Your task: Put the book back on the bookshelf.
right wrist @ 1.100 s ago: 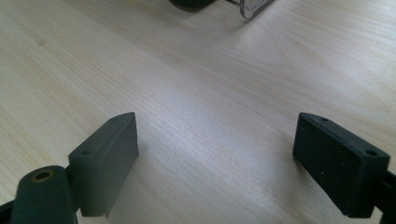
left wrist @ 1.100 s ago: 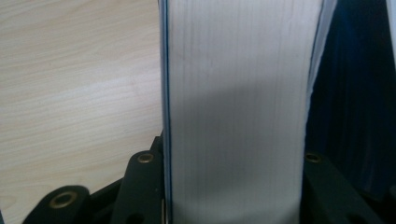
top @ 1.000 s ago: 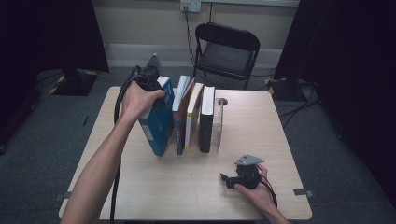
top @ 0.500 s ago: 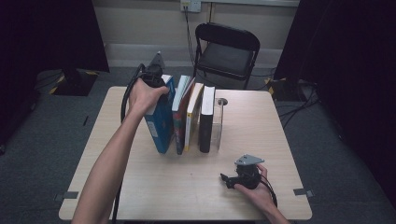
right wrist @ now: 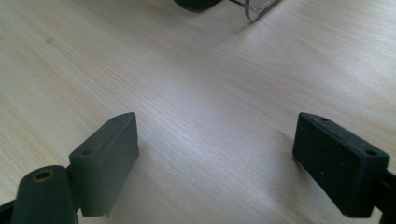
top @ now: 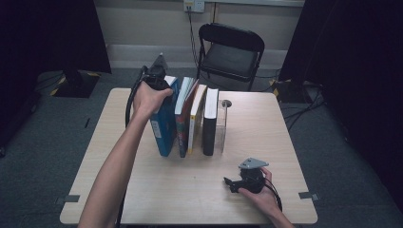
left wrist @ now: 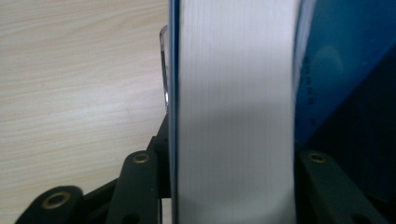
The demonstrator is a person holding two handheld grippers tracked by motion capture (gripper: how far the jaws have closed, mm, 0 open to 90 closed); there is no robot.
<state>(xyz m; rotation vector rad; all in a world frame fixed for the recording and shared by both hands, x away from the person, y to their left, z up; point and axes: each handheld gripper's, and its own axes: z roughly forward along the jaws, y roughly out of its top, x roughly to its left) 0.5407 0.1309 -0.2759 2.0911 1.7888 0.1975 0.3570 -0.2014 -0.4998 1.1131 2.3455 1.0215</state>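
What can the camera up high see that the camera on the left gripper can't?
High view: the whole row of books, the black chair behind the table, and the right gripper resting open near the front edge. Left gripper view: the white page edges of the blue book, close up between its jaws. Both: the blue book and the wooden table.

Four books, one bookend

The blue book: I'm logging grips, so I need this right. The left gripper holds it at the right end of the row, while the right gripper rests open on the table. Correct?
Not quite. The high view shows the blue book at the row's left end; the rest holds: left gripper on it, right gripper open on the table.
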